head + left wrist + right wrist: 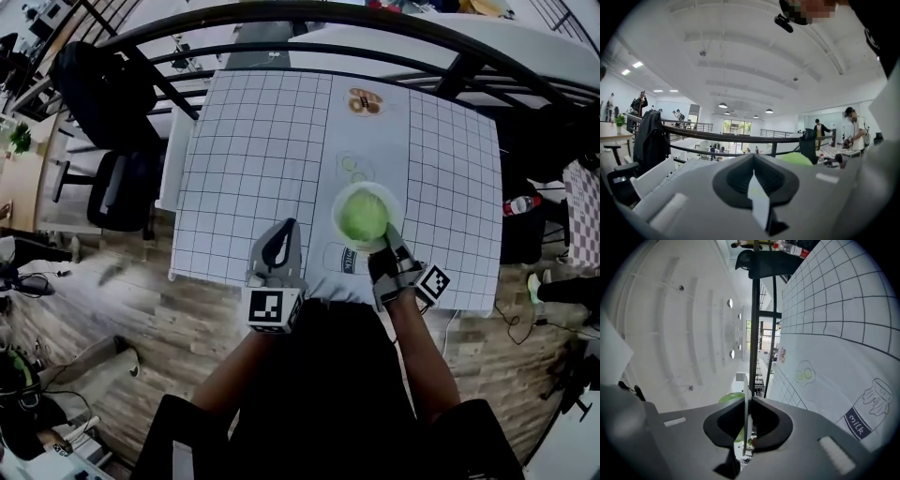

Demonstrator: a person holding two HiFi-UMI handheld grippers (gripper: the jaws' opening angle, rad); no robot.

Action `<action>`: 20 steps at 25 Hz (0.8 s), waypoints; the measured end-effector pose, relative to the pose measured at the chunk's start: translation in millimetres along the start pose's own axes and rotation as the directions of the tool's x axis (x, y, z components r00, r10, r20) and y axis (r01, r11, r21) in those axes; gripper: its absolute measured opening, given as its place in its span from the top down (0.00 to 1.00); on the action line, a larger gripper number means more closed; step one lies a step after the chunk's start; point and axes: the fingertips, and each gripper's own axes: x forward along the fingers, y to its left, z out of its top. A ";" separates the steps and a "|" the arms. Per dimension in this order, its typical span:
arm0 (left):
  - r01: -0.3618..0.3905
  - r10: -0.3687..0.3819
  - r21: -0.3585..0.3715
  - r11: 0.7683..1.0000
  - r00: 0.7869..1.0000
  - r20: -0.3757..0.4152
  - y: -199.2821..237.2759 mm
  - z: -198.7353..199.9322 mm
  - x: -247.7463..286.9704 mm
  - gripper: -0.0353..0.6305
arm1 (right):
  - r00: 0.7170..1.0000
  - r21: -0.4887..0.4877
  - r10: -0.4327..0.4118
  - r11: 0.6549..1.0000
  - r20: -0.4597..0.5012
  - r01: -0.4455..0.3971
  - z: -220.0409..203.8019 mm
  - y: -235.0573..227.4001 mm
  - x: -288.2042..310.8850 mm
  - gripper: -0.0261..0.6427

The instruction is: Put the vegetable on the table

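Observation:
A round green vegetable (363,216) lies on a white plate (339,208) over the front part of the grid-patterned table (262,141). My right gripper (386,242) is shut on the plate's near rim. In the right gripper view the thin white plate (746,404) edge stands between the jaws of the right gripper (749,425), with the green vegetable (732,397) behind it. My left gripper (283,230) hovers at the table's front edge, left of the plate, shut and holding nothing. The left gripper (754,187) points level across the room, and the vegetable (794,158) shows to its right.
The cloth carries printed pictures: a milk bottle (345,259), eggs (354,167) and a food drawing (364,101). A black railing (309,14) runs behind the table. A chair with a dark jacket (98,94) stands at the left, a bottle (520,203) at the right.

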 end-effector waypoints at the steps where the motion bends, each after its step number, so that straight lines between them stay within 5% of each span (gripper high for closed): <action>1: -0.008 0.008 0.003 1.000 1.000 -0.002 3.3 0.9 2.8 0.93 | 1.000 -0.005 0.005 1.000 -0.021 -0.005 0.0 -2.6 8.4 0.92; 8: -0.067 0.067 -0.001 0.998 0.996 -0.064 27.2 -13.2 17.9 0.93 | 0.994 0.037 0.004 0.999 -0.114 0.000 -14.8 -33.6 50.8 0.92; 20: -0.121 0.123 0.067 0.990 0.992 -0.023 38.2 -16.6 36.7 0.93 | 0.985 -0.039 -0.077 0.997 -0.152 0.072 -16.0 -101.8 94.5 0.92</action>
